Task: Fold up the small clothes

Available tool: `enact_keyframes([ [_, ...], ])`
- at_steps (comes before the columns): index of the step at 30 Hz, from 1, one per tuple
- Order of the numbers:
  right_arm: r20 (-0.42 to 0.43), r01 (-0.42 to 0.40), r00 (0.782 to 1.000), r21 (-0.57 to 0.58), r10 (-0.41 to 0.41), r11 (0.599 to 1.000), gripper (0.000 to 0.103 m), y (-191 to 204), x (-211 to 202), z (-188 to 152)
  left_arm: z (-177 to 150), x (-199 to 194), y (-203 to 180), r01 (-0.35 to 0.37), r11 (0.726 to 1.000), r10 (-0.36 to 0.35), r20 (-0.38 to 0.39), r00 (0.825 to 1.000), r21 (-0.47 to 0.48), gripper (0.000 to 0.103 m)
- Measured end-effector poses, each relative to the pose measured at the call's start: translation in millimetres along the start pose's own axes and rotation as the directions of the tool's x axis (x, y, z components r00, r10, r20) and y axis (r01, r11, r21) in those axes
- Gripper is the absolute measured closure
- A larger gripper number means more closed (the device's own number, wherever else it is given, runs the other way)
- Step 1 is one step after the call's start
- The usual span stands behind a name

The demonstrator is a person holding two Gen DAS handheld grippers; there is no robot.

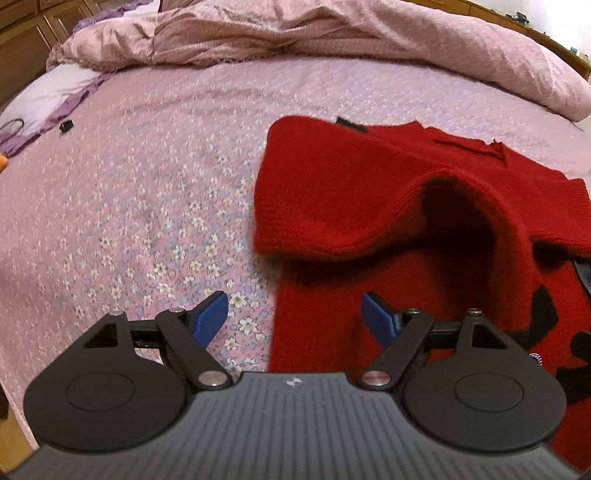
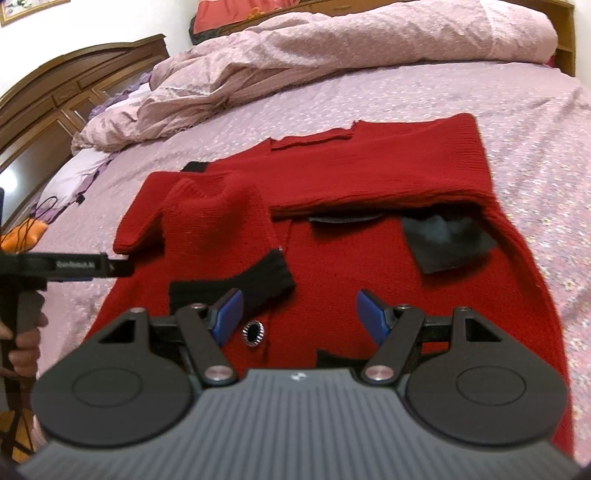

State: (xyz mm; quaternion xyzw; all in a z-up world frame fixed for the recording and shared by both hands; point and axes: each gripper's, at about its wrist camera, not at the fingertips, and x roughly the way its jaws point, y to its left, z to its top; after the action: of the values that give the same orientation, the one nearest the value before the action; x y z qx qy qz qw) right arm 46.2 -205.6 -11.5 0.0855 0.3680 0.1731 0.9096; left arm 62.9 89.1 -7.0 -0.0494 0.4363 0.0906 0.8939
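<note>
A red knit cardigan [image 1: 351, 192] with black trim lies flat on the bed. In the right wrist view both sleeves are folded in over its body [image 2: 369, 295]: one lies across the top [image 2: 388, 173], the other ends in a black cuff [image 2: 258, 280] near a round button [image 2: 253, 333]. My left gripper [image 1: 295, 314] is open over the cardigan's left edge with nothing between its blue pads [image 1: 212, 317]. It also shows from the side at the left of the right wrist view [image 2: 122, 266], held by a hand [image 2: 22, 336]. My right gripper [image 2: 300, 317] hovers open above the cardigan's lower front, holding nothing.
The pink floral sheet [image 1: 147, 184] spreads to the left of the cardigan. A crumpled pink duvet [image 1: 332, 33] is heaped along the far side. A wooden headboard [image 2: 55, 99] stands at the left. A small black item [image 1: 65, 126] and an orange object [image 2: 26, 236] lie near the pillow.
</note>
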Motion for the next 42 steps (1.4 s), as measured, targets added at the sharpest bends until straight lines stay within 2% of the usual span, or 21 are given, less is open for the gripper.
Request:
enact_keyframes([
  [12,-0.070,-0.046,0.996,0.029,0.048,0.999,0.033,13.9,29.2,6.3,-7.4,16.0,5.2,0.001,1.000,-0.002,-0.032,1.000,-0.028,0.020],
  [19,-0.097,-0.057,0.993,0.073,0.064,0.996,0.031,13.7,45.1,4.5,-9.4,18.5,5.2,-0.015,1.000,0.014,-0.034,0.999,-0.026,0.012],
  [25,-0.085,-0.069,0.993,0.091,0.076,0.994,0.031,9.0,45.6,1.2,-9.1,20.6,6.5,-0.017,0.999,0.015,-0.040,0.999,-0.041,0.010],
  [29,-0.070,-0.092,0.993,0.114,0.100,0.989,0.027,5.1,45.7,-1.2,-10.1,20.4,6.7,-0.018,0.999,0.016,-0.039,0.999,-0.043,0.009],
  [36,-0.069,-0.075,0.994,0.128,0.084,0.989,0.027,12.5,43.6,3.0,-9.1,21.7,8.5,-0.013,0.999,0.011,-0.046,0.999,-0.050,0.009],
  [42,-0.038,-0.118,0.991,0.150,0.125,0.982,0.028,14.2,43.5,5.0,-9.2,22.5,9.3,-0.010,0.999,0.007,-0.047,0.999,-0.053,0.009],
])
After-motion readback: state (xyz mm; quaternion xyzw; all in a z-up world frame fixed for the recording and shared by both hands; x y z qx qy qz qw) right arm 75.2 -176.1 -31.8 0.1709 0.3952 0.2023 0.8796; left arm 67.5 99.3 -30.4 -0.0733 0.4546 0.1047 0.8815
